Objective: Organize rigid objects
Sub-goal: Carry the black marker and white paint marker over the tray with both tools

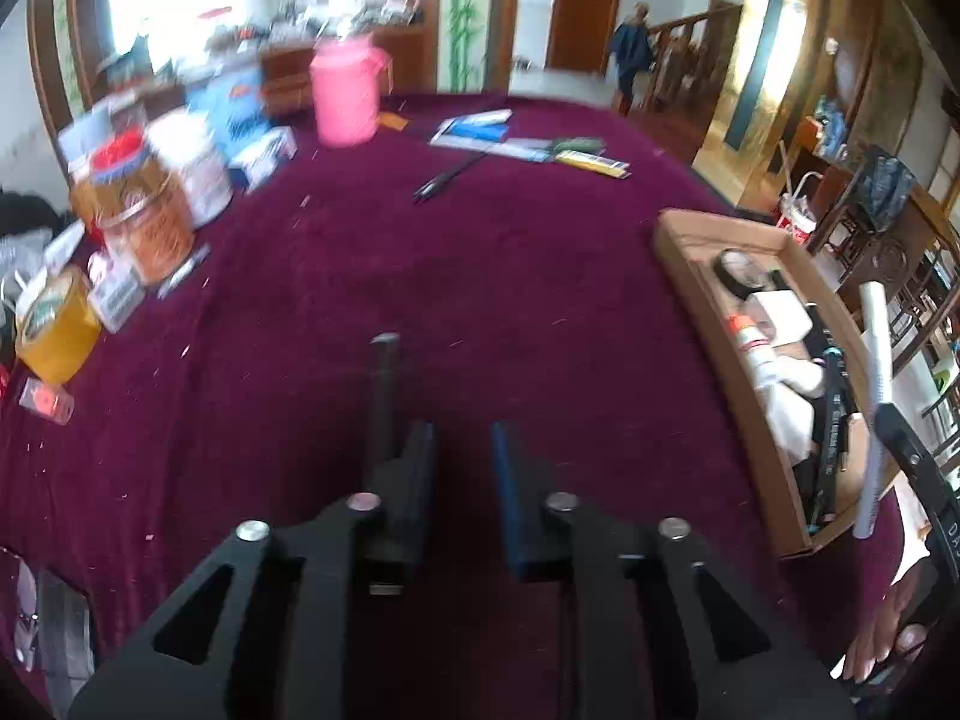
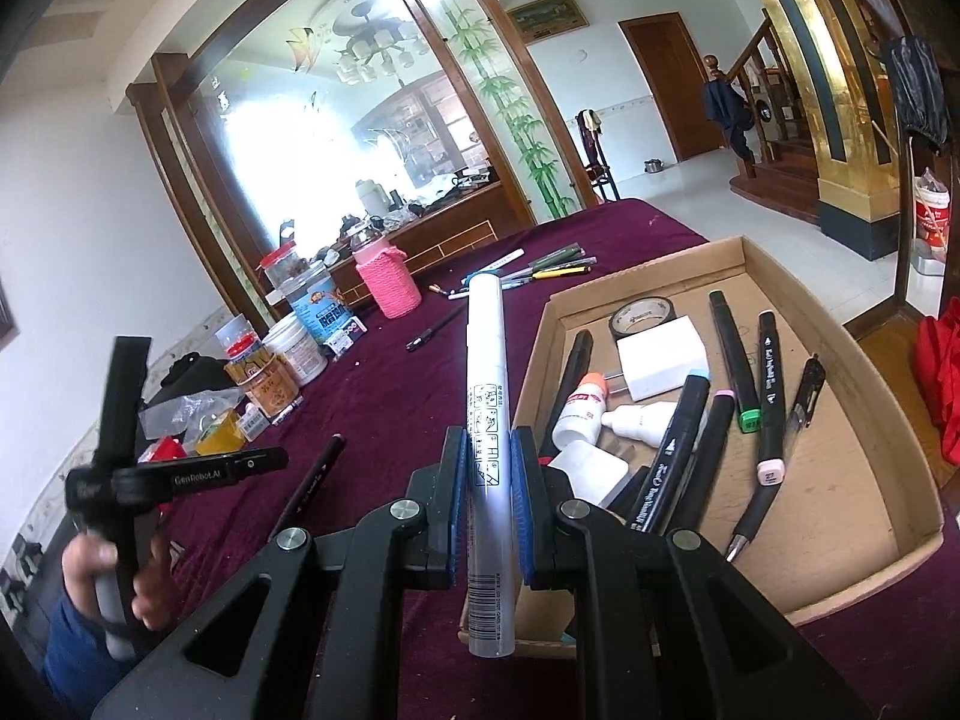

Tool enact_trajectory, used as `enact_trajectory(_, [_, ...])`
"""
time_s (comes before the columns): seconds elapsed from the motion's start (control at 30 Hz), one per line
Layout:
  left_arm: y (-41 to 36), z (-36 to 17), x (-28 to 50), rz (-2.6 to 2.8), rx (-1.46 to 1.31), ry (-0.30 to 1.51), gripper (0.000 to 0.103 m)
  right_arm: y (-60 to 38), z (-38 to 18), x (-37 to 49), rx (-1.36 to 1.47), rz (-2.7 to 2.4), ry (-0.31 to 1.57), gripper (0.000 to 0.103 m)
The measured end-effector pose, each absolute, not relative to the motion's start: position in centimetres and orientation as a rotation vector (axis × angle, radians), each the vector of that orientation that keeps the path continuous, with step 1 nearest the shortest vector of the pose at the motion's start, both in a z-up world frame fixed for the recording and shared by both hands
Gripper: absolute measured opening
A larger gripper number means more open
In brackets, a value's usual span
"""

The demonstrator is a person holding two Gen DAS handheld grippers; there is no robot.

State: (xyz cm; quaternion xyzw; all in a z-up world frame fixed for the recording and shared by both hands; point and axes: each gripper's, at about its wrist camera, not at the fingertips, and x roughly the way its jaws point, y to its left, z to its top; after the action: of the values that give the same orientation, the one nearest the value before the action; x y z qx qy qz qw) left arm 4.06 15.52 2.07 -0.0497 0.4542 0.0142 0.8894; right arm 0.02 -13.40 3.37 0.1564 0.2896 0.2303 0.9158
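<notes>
Between the blue pads of the right gripper (image 2: 489,456) sits a long white tube (image 2: 487,420), pinched tight near its middle. The tube points away from the hand, standing almost upright, with its far end up. The cardboard tray (image 2: 900,420) lies just to the right of it, already holding markers and small bottles. The right hand is the near one, so I think a short swing right and a tip down would lay the tube in. The left gripper (image 1: 462,438) hangs over bare purple cloth (image 1: 480,276), its jaws a little apart, with nothing seen between them.
</notes>
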Motion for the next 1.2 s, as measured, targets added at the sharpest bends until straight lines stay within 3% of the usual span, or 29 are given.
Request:
enact_trajectory(0.43, [18.6, -3.5, 7.5, 0.058, -0.192, 1.135, 0.028, -13.1, 3.5, -0.2, 0.309, 0.487, 0.594, 0.013])
enact_trajectory(0.47, [18.5, -3.5, 7.4, 0.067, -0.186, 1.121, 0.027, -13.1, 3.6, -0.2, 0.311, 0.486, 0.593, 0.013])
enact_trajectory(0.53, [18.6, -3.5, 7.4, 0.081, -0.176, 1.114, 0.015, -13.2, 3.6, -0.2, 0.313, 0.483, 0.593, 0.013])
enact_trajectory(0.63, [18.6, -3.4, 7.0, 0.086, -0.172, 1.1, 0.012, -13.1, 3.6, -0.2, 0.313, 0.484, 0.594, 0.013])
enact_trajectory(1.2, [10.4, 5.7, 4.2, -0.074, -0.096, 0.797, 0.012, -15.5, 4.1, 0.0, 0.337, 0.414, 0.572, 0.013])
